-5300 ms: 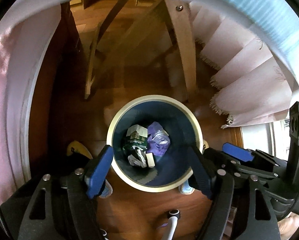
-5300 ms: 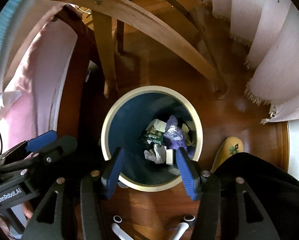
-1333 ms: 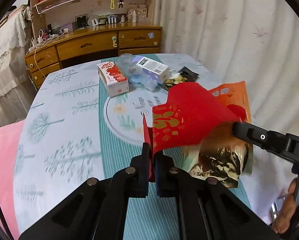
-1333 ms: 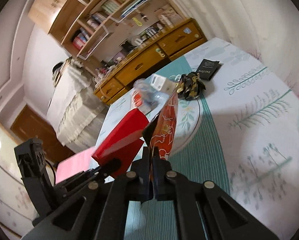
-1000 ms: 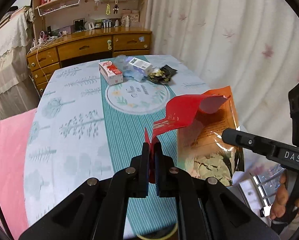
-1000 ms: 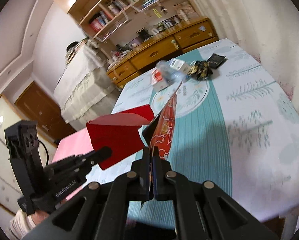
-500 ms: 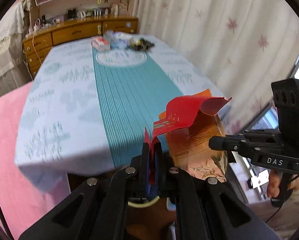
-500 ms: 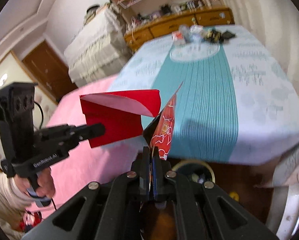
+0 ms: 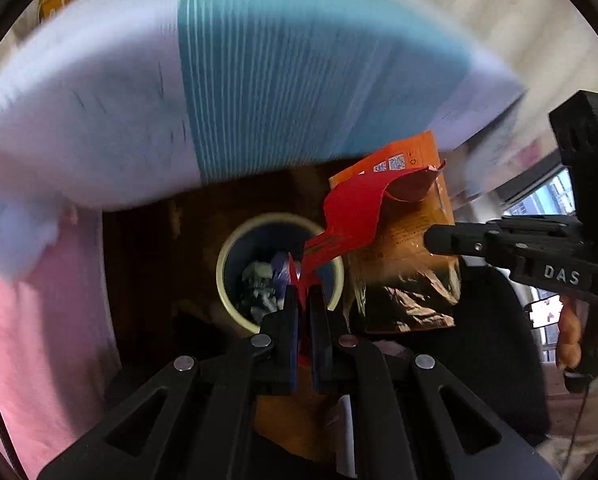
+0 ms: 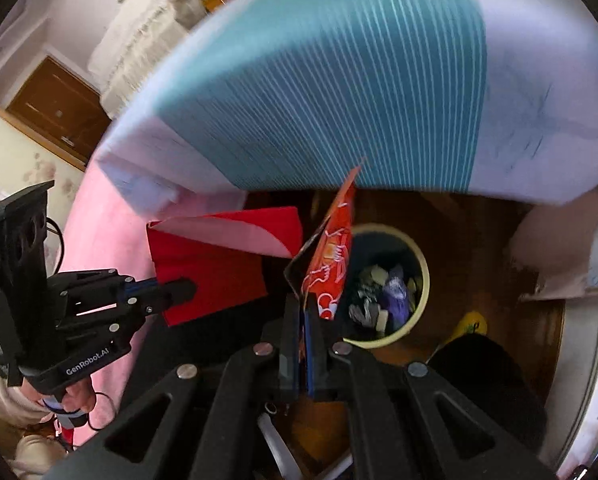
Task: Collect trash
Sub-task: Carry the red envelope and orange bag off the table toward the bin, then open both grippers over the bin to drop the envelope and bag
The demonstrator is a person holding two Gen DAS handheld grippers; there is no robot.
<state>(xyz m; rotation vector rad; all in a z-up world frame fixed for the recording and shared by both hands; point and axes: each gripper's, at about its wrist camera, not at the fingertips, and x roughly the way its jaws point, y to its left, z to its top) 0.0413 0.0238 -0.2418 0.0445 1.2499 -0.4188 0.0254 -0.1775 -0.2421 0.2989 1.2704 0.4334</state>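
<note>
Setting: dark wooden floor under a table draped in a teal-striped cloth (image 9: 307,60), pink fabric hanging at one side.
Bin: round, cream-rimmed (image 9: 235,308), standing on the floor below the table edge; we see crumpled paper and a purple wrapper already inside.
Left gripper (image 9: 304,304): jaws closed flat on one corner of a red paper sheet (image 9: 359,208), which curls up and away from the fingers.
Right gripper (image 10: 302,312): jaws pinched on the lower edge of an orange snack bag (image 10: 333,256), its long axis running upward from the fingers.
Key relation: we judge the bin to lie ahead of and below both grippers; the red sheet overlaps its rim in the left view, so the left looks nearer.
Left view only: the bag's broad printed back and crinkled foil.
Right view only: the bag edge-on, the sheet's pale underside, a hand (image 10: 73,394) gripping the left handle.
</note>
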